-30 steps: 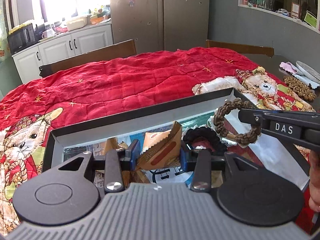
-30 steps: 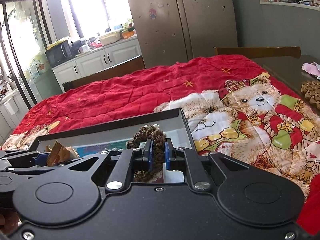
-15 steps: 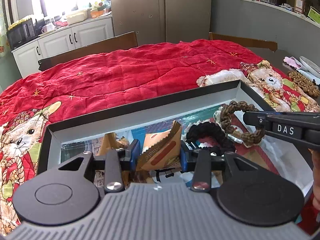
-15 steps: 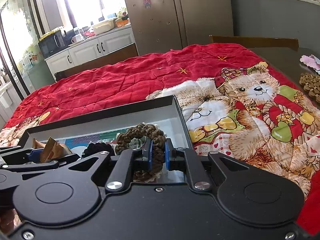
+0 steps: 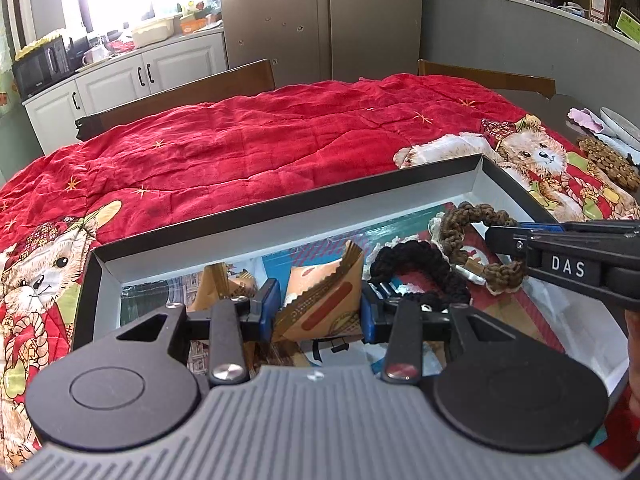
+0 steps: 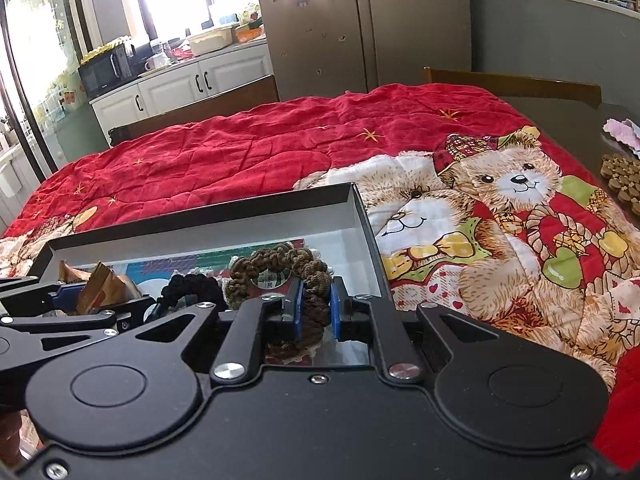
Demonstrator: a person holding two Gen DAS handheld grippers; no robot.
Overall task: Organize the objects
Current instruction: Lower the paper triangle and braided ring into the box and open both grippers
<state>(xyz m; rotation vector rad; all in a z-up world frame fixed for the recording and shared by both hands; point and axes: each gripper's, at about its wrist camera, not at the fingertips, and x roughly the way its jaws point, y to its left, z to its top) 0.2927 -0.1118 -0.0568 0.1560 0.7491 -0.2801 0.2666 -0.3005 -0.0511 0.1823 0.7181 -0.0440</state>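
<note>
Over the last sec both claws have come lower into the box (image 5: 280, 216), w/ its far wall now sitting higher ahead of each. The left claw (image 5: 318, 306) is set fairly wide around the tan snack packet (image 5: 320, 300); the blue pads flank it, but I can't tell if they actually pinch it. The right claw (image 6: 314, 310) is narrow, clamped on the brown braided ring (image 6: 280, 264), same grip as before, ring hanging low over the box floor just ahead of it. A black braided ring (image 5: 416, 268) lies in the box btwn the two claws, touching neither. The red bear quilt (image 6: 460, 208) covers the bench beyond. Judgement: both items are abt to be set down in the box, so release is prob next; the ring could snag on the pads.
</note>
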